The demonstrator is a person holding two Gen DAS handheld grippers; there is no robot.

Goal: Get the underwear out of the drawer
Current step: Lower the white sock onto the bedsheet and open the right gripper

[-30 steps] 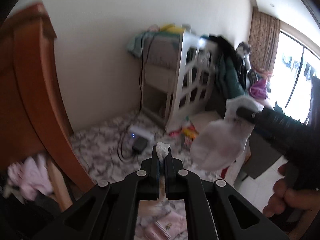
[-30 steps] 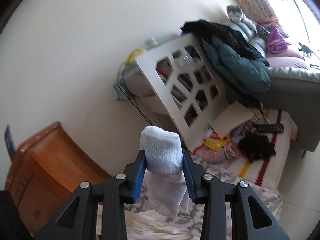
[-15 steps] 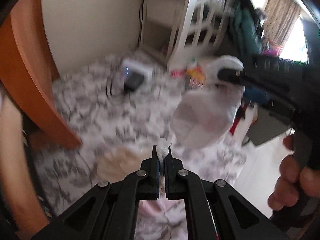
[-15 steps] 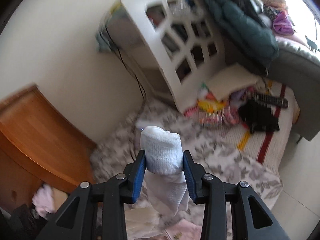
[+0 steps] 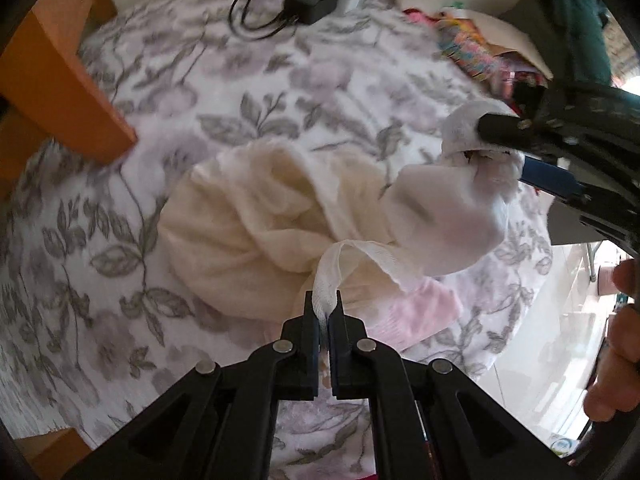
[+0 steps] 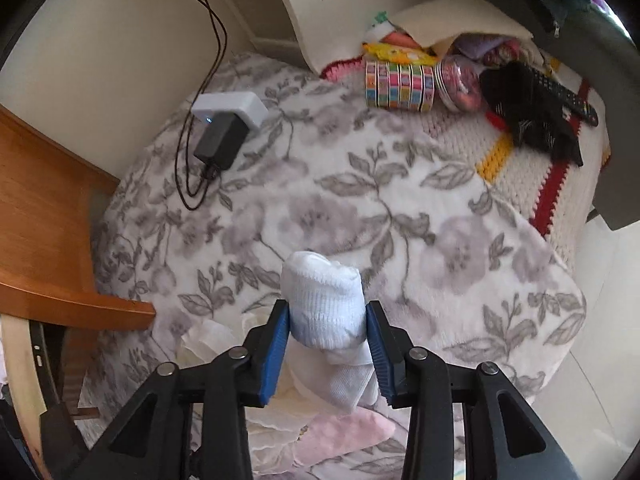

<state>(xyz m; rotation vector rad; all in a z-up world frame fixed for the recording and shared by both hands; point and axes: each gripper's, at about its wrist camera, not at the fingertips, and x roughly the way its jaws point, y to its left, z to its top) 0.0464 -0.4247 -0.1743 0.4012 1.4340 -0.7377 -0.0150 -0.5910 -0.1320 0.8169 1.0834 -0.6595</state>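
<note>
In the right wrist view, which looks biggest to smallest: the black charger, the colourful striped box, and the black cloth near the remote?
1. black cloth
2. colourful striped box
3. black charger
The box and charger look close in size, and fisheye distortion makes that pair unsure.

A soft, fleecy bedspread printed with grey leaves and mauve flowers is seen, its pile matt. A cream cloth, thin and crinkled like gauze, is heaped on it, with a pale pink fleecy piece beside. White ribbed knit underwear is seen between the left tongs and the right tongs, both of matt black plastic with bright metal rivets; the right pads are blue. Varnished orange wood shows a slight sheen. A crocheted blanket looks coarse. The charger is matt black plastic.
</note>
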